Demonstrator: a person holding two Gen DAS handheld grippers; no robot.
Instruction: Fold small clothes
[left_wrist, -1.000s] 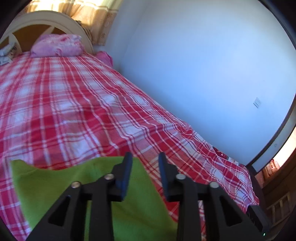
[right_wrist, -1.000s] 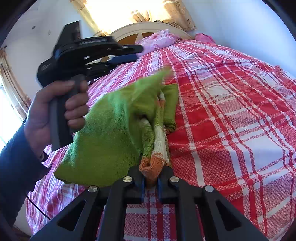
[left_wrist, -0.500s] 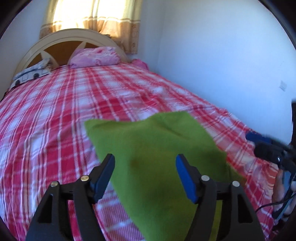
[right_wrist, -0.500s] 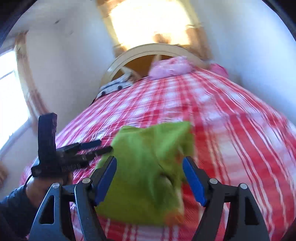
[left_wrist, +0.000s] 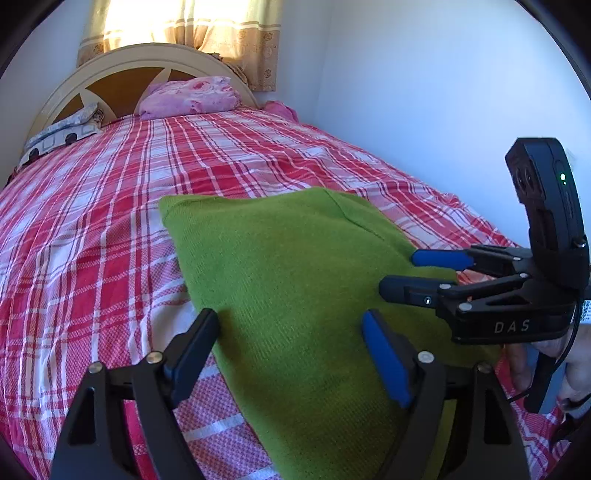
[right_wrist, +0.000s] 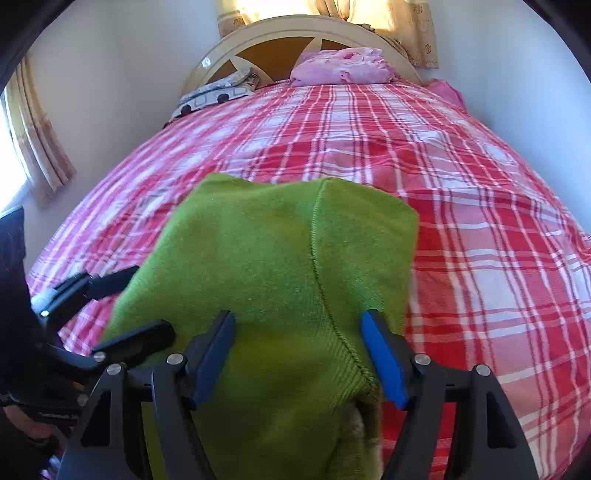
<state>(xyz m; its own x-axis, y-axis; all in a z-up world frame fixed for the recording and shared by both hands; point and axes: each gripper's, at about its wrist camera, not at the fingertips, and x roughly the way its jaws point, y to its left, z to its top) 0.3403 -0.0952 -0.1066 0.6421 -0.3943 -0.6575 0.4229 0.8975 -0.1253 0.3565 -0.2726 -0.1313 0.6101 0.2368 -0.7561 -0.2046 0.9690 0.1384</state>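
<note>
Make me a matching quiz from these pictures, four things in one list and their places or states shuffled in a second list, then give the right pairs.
Things:
1. green knit garment
2. pink pillow
3. left gripper
4. patterned white pillow

Places or states:
A. against the headboard, on the side by the window wall
B. jaws open, holding nothing
C. spread on the plaid bedspread
D. against the headboard, on the side with the bare wall

Pairs: 1-C, 2-D, 3-B, 4-A

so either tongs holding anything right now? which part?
Nothing held. Left tongs and right tongs are both open, each hovering over the green knit garment, which lies flat on the plaid bed.
</note>
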